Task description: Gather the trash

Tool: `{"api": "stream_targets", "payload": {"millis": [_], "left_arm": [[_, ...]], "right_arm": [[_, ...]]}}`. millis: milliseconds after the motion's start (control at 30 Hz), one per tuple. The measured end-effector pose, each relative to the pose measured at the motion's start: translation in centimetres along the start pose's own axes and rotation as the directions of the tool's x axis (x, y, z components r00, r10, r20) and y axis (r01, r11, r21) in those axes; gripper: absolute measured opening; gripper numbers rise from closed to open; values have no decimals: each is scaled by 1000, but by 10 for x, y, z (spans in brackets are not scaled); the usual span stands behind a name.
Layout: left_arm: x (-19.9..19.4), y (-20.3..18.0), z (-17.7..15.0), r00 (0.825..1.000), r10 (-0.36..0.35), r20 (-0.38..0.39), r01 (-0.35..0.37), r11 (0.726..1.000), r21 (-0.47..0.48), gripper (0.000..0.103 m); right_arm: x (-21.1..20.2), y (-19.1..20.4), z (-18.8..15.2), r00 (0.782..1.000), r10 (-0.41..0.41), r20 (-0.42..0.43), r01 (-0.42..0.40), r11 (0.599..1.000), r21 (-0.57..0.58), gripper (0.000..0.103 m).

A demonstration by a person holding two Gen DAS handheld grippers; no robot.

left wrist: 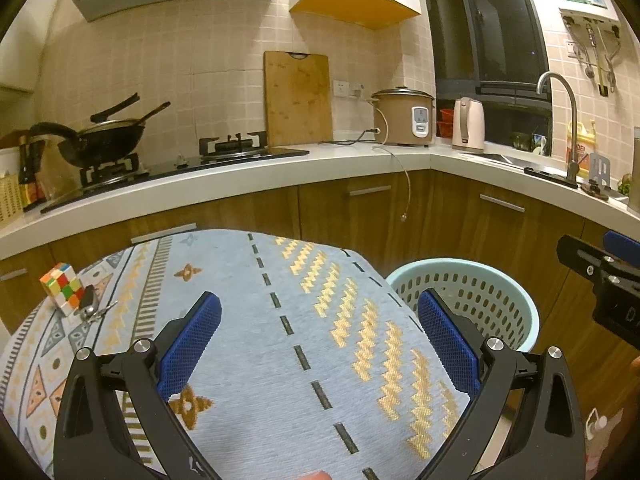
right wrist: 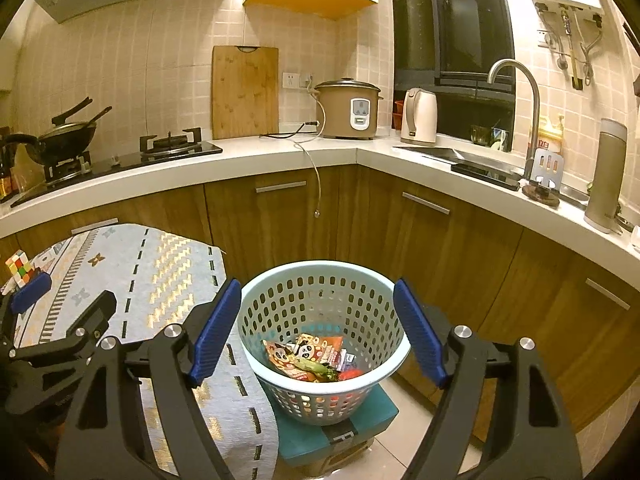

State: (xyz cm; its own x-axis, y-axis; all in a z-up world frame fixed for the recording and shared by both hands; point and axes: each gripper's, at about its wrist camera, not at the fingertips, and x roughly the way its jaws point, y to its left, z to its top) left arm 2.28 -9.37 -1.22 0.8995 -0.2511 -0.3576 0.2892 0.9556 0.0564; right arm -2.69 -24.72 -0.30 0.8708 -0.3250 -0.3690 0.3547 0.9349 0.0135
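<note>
Trash [right wrist: 316, 358] is lying in the basket [right wrist: 256, 300] under my right tongs [right wrist: 316, 332].

I'm holding the right tongs spread wide and pinching nothing, the basket rim sitting between the pads, beside the tabletop [left wrist: 256, 312] edge. I'm keeping the left tongs [left wrist: 320, 344] spread over the bare cloth; the cube [left wrist: 62, 288] is sitting clear near the far-left edge.

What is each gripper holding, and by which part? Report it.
Nothing. The left gripper is open over the cloth; the right gripper is open over the basket, wrappers already inside.
</note>
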Motion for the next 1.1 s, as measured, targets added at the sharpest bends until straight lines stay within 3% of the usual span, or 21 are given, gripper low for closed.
{"api": "stream_targets", "payload": {"millis": [1100], "left_arm": [[1,1,0,1000,4,-14,-5,1000,-12,95]], "right_arm": [[-1,-2,4,1000,7,-1,-7,1000,-2,79]]}}
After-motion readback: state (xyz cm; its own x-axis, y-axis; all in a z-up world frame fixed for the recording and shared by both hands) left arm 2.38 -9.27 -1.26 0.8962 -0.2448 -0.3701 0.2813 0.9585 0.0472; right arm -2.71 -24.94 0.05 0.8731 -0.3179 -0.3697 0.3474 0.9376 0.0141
